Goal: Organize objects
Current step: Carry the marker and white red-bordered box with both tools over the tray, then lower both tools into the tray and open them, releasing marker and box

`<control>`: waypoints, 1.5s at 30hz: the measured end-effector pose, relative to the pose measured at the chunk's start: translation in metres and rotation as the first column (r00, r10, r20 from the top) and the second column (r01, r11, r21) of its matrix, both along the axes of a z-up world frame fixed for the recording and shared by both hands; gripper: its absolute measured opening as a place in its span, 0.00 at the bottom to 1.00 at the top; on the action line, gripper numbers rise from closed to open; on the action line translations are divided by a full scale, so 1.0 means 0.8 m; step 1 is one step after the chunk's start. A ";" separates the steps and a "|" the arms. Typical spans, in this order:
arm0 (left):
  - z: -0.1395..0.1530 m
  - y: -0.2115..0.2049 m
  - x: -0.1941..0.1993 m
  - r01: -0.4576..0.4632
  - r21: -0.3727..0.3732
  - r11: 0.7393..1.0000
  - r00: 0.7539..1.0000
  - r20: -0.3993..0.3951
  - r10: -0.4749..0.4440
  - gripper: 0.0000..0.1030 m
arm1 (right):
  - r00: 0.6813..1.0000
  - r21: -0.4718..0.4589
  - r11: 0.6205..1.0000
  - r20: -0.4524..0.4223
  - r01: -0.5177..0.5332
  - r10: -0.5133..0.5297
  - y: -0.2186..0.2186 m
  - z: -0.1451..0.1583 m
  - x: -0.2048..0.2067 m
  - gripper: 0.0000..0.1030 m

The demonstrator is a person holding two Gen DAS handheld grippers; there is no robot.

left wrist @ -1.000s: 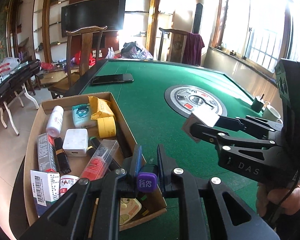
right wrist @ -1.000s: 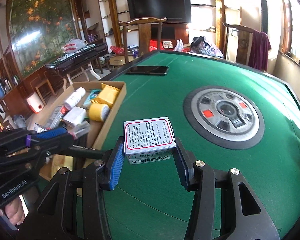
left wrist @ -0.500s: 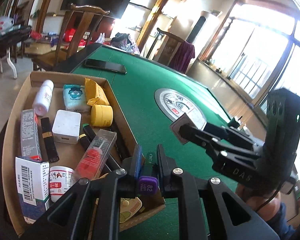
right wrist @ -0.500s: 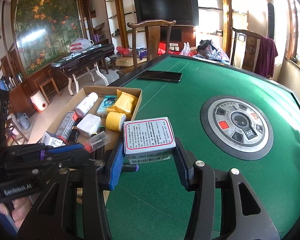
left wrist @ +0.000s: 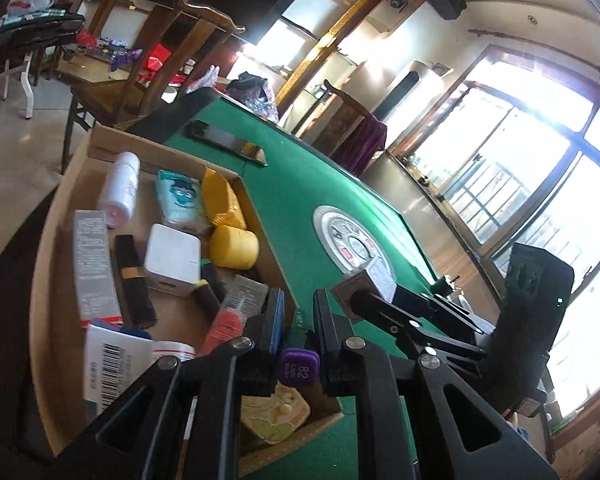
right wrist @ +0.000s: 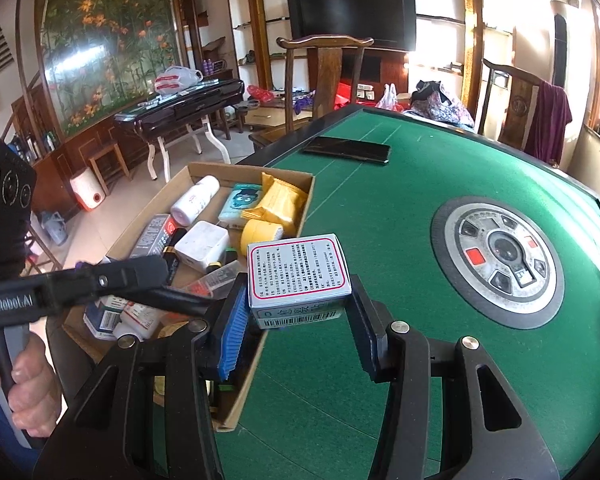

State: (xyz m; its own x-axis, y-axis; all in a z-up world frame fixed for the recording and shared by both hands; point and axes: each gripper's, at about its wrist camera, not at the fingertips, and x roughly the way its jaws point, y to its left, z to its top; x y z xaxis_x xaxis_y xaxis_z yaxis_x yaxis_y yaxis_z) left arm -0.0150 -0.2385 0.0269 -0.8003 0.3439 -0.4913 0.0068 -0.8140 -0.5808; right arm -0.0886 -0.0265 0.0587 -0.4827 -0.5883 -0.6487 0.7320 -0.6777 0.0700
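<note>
Green table, marker mostly gripper-hidden

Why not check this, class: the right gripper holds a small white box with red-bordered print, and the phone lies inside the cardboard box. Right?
Not quite. The phone lies on the green table, outside the cardboard box, as the right wrist view shows. The right gripper does hold the small white box.

Green worktop; brown box; yellow roll; white carton, red-bordered; purple cap, perhaps a marker's.
</note>
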 end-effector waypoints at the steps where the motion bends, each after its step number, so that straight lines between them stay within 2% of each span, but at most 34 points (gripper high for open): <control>1: -0.001 -0.007 0.001 -0.015 0.002 1.000 1.000 0.002 0.015 0.12 | 1.000 0.003 1.000 -0.004 -0.007 0.007 -0.005 0.000 0.002 0.46; 9: -0.019 -0.049 0.007 -0.095 0.040 0.995 0.995 0.028 0.094 0.13 | 0.997 0.044 0.996 0.008 -0.078 0.077 -0.054 -0.010 0.013 0.46; 18: -0.022 -0.057 0.018 -0.153 0.006 0.988 0.988 0.025 0.153 0.14 | 0.993 0.140 0.984 0.029 -0.114 0.111 -0.119 -0.033 -0.008 0.46; 21: -0.025 -0.039 0.016 -0.136 -0.039 0.990 0.989 0.047 0.138 0.15 | 0.994 0.150 0.983 0.045 -0.106 0.101 -0.132 -0.035 -0.026 0.46; 23: -0.023 -0.021 0.016 -0.136 -0.123 0.983 0.989 0.045 0.142 0.15 | 0.994 0.155 0.983 0.050 -0.100 0.093 -0.139 -0.032 -0.036 0.46; 26: -0.025 -0.002 0.011 -0.125 -0.190 0.974 0.987 0.075 0.141 0.14 | 0.992 0.150 0.983 0.076 -0.108 0.097 -0.150 -0.030 -0.049 0.46; 32: -0.045 0.020 -0.003 -0.093 -0.264 0.960 0.982 0.134 0.132 0.14 | 0.987 0.160 0.978 0.115 -0.131 0.114 -0.174 -0.036 -0.056 0.46; 36: -0.041 0.033 -0.006 -0.098 -0.333 0.938 0.981 0.128 0.148 0.14 | 0.986 0.182 0.973 0.107 -0.143 0.125 -0.185 -0.042 -0.053 0.46; 43: -0.039 0.064 -0.005 -0.146 -0.496 0.856 0.977 0.066 0.204 0.15 | 0.985 0.174 0.973 0.109 -0.151 0.133 -0.186 -0.042 -0.057 0.46; 45: -0.040 0.071 -0.006 -0.146 -0.516 0.844 0.978 0.055 0.203 0.15 | 0.985 0.171 0.974 0.107 -0.151 0.134 -0.184 -0.042 -0.056 0.46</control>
